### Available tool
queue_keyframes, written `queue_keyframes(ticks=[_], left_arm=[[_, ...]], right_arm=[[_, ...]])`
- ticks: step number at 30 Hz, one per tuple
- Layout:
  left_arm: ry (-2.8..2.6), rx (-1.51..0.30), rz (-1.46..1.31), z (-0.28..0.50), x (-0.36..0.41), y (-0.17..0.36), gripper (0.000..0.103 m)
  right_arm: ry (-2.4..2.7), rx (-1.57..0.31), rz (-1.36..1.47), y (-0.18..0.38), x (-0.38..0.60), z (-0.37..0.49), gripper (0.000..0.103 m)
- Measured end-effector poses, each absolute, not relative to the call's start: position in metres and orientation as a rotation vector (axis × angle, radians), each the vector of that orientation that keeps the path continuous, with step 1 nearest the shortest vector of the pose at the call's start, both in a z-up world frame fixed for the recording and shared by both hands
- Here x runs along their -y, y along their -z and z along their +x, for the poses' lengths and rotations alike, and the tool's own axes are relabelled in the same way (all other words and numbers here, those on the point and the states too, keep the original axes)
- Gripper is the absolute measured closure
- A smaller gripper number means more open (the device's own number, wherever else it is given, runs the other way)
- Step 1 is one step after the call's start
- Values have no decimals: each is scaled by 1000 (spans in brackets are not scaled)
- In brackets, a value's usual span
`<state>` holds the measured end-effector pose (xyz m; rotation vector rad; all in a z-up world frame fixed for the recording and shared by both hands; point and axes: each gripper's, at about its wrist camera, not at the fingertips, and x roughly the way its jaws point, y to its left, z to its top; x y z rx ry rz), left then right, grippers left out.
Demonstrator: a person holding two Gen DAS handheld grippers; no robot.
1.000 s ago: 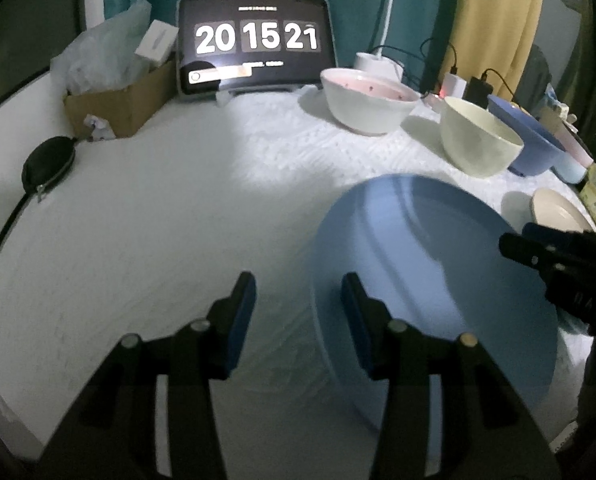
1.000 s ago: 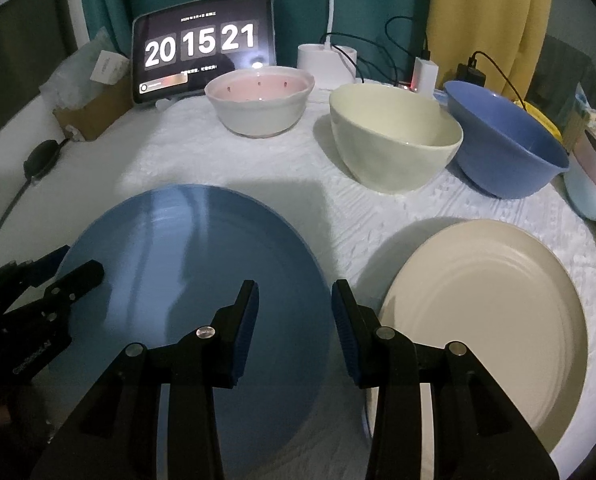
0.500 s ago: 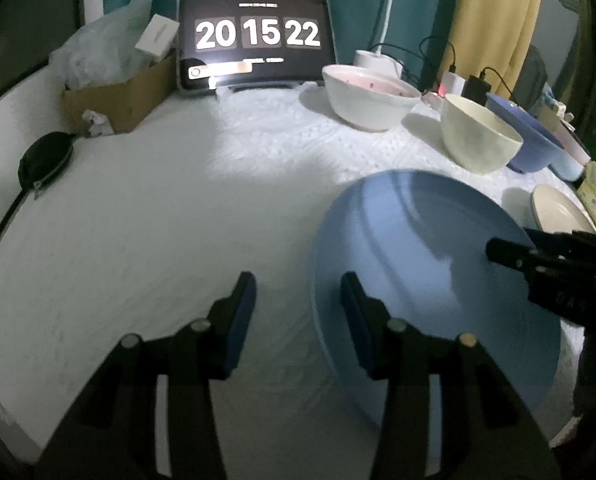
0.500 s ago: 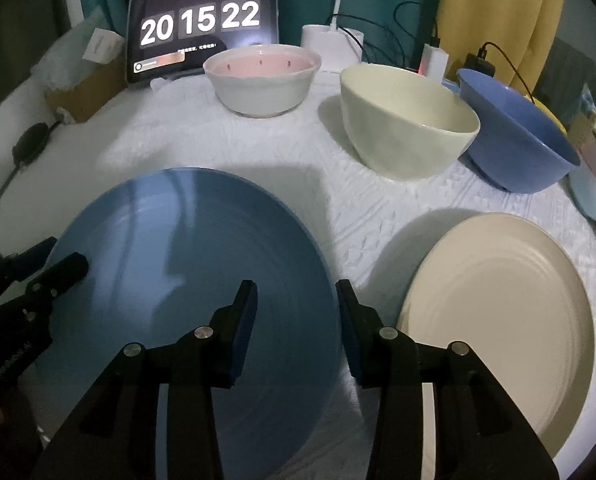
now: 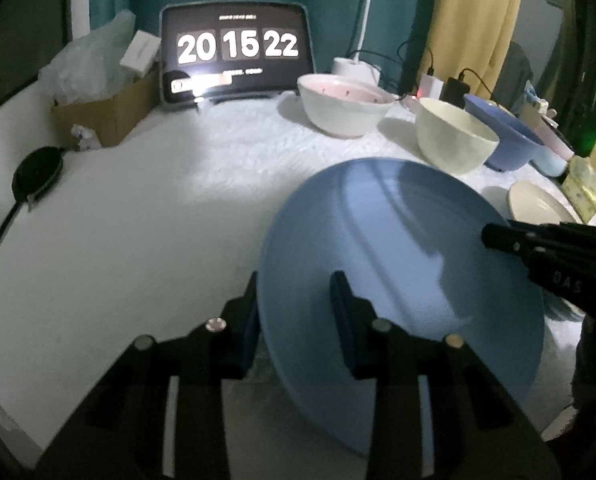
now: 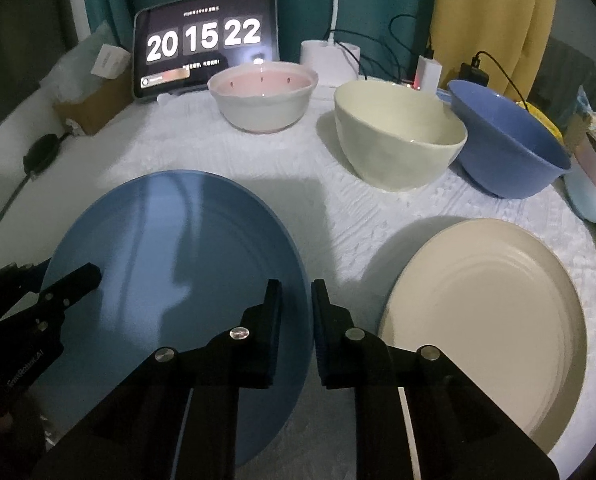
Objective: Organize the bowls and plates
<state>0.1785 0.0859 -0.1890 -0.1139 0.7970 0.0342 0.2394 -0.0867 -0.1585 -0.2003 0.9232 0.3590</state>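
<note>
Both sets of tongs are closing on the blue plate: right tongs narrow, straddling its near rim. Left tongs straddle the opposite rim, with the cream plate beside the right tongs.

The right gripper is closing its jaws over the right rim of the round blue plate, while the left gripper is reaching over its left edge. A round cream plate is lying just beside on the white textured cloth.
</note>
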Motion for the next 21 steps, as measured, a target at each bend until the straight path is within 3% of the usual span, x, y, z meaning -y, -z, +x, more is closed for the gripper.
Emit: queue_keyframes(ticks=[21], left_arm=[[50,-734,-60,180,-36,149,69]], right_arm=[[-326,-824,-117,113,143,232,87]])
